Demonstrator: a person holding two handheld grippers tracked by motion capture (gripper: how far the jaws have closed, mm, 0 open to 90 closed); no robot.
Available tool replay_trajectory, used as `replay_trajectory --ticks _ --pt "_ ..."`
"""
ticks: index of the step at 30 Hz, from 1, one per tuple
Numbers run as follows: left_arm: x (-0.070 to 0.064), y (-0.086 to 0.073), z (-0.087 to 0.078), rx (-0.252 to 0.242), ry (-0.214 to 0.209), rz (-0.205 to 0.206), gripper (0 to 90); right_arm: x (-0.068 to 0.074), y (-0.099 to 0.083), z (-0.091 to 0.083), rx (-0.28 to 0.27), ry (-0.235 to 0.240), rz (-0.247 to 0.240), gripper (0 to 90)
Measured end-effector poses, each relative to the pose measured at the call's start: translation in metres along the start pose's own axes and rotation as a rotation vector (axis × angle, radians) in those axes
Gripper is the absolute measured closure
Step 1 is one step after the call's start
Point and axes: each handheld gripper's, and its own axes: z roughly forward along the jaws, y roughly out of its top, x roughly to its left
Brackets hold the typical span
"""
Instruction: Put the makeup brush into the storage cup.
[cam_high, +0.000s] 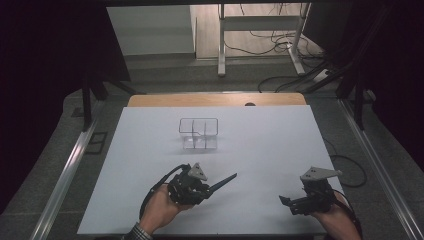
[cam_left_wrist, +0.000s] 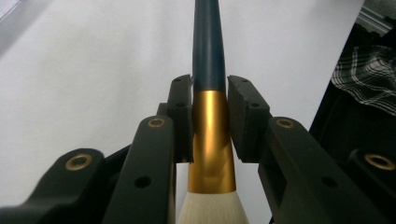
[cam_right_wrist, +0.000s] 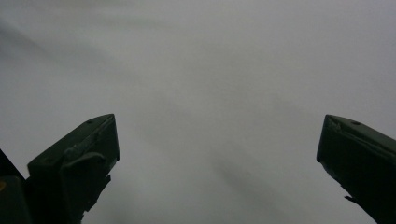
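Observation:
A brush (cam_left_wrist: 208, 42) with a dark blue handle, a gold ferrule (cam_left_wrist: 212, 144) and white bristles sits between the jaws of my left gripper (cam_left_wrist: 210, 95), which is shut on the ferrule. In the high view the left gripper (cam_high: 204, 190) is at the near left of the white table, and the brush (cam_high: 223, 181) handle points right and away from it. My right gripper (cam_high: 287, 202) hovers at the near right with its jaws wide apart; in its own view the right gripper (cam_right_wrist: 219, 140) has nothing between its jaws but bare white table.
A clear plastic organizer (cam_high: 198, 133) with several compartments stands at the middle of the white table (cam_high: 265, 145). A wooden strip (cam_high: 215, 99) runs along the far edge. Cables and a desk frame (cam_high: 260, 35) lie on the floor beyond.

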Motion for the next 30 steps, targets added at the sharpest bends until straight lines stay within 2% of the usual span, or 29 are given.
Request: replay_trajectory --ticks 5,7,11,16,19,20,21,27,30 --pt "-0.001 0.001 0.0 0.001 -0.008 0.001 73.1 0.007 0.009 -0.002 -0.015 0.014 -0.017 0.0" --pt "-0.002 0.001 0.0 -0.003 -0.014 0.002 73.0 0.011 0.013 -0.002 -0.025 0.037 -0.026 0.0" --pt "-0.003 0.001 0.0 -0.003 -0.017 0.007 73.0 0.021 0.022 0.001 -0.018 0.069 -0.076 0.0" --pt "-0.006 0.002 0.0 -0.009 -0.02 0.013 73.0 0.038 0.034 0.01 0.033 0.114 -0.166 0.0" --pt "-0.007 0.002 0.001 -0.016 -0.028 0.007 73.0 0.043 0.038 0.012 0.041 0.129 -0.188 0.0" --pt "-0.005 0.002 0.0 0.001 -0.029 0.028 73.0 0.045 0.039 0.013 0.045 0.133 -0.198 0.0" --pt "-0.004 0.002 0.0 0.007 -0.034 0.033 73.0 0.047 0.041 0.014 0.046 0.137 -0.207 0.0" --pt "-0.004 0.002 0.002 0.008 -0.049 0.037 73.1 0.059 0.051 0.022 0.066 0.162 -0.27 0.0" --pt "-0.005 0.003 0.002 0.015 -0.055 0.051 73.0 0.064 0.056 0.026 0.074 0.172 -0.299 0.7"
